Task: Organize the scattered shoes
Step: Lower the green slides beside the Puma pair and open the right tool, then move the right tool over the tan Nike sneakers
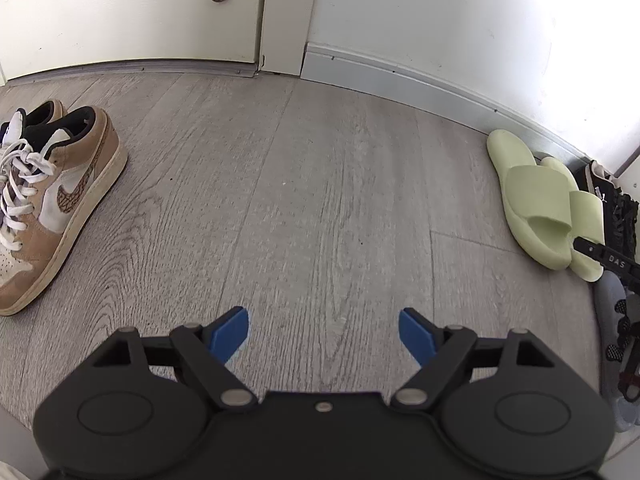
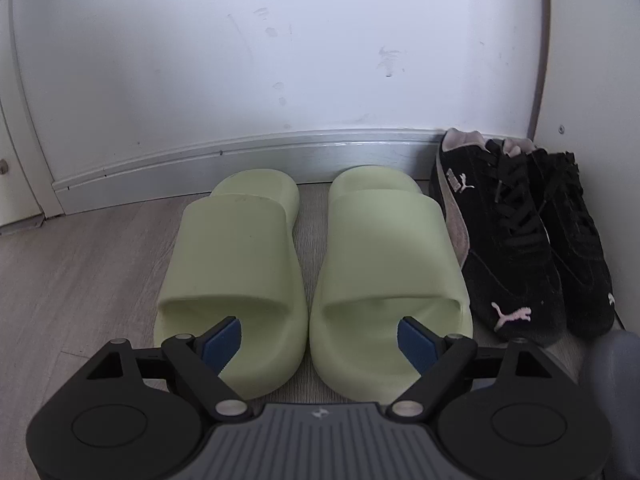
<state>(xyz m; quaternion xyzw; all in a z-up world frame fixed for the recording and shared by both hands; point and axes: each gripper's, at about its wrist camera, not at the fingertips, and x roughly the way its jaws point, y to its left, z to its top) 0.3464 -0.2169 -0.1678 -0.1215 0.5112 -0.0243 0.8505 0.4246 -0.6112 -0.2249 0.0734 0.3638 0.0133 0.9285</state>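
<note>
- Grippers come nearest: the right gripper is spread wide and empty, low at the toe ends of the green slides; the left gripper is just as wide, holding nothing, over bare floor.
- Slides lie paired, side by side, heels toward the baseboard, with the black sneakers just beside them on the right.
- Tan sneakers sit paired well apart, left of the left gripper, near the door.
- Judgement: the right gripper's pose fits either a slide just set down or a final nudge; the tan pair looks the one outside the row.
</note>
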